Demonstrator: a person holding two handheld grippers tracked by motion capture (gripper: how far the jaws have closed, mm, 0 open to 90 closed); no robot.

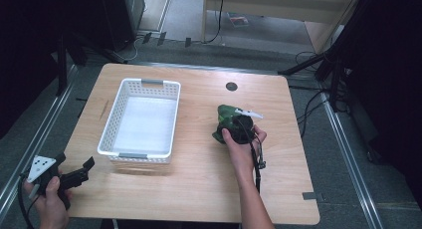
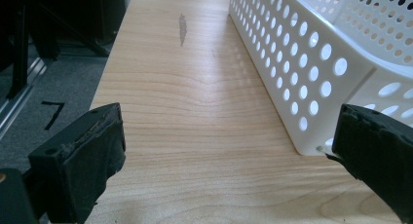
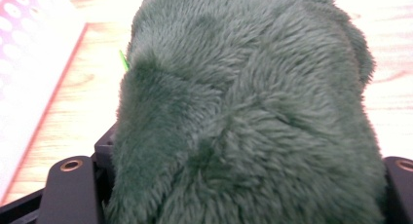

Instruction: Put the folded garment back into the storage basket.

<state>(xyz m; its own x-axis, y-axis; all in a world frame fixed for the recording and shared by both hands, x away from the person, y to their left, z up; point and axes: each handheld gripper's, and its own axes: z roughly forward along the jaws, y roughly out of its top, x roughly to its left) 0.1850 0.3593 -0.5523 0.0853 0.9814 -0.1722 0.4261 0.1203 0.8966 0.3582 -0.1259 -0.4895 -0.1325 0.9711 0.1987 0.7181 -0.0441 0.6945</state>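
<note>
Basket [image 1: 141, 120]: white, perforated, nothing inside, on the worktop [image 1: 199, 189] left of centre.
Toy [image 1: 230, 120]: green plush, right of basket, well apart.
Right tongs [image 1: 238, 132]: closed around toy.
Left tongs [image 1: 84, 168]: gaping, holding nothing, at the worktop's near-left edge.

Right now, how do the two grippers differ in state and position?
The left gripper has its jaws spread wide with nothing between them, while the right gripper is around the green plush toy, which sits between its jaws. The left gripper hovers at the near left table corner beside the white basket; the right gripper is over the table's right half. Each is held in one hand.
</note>
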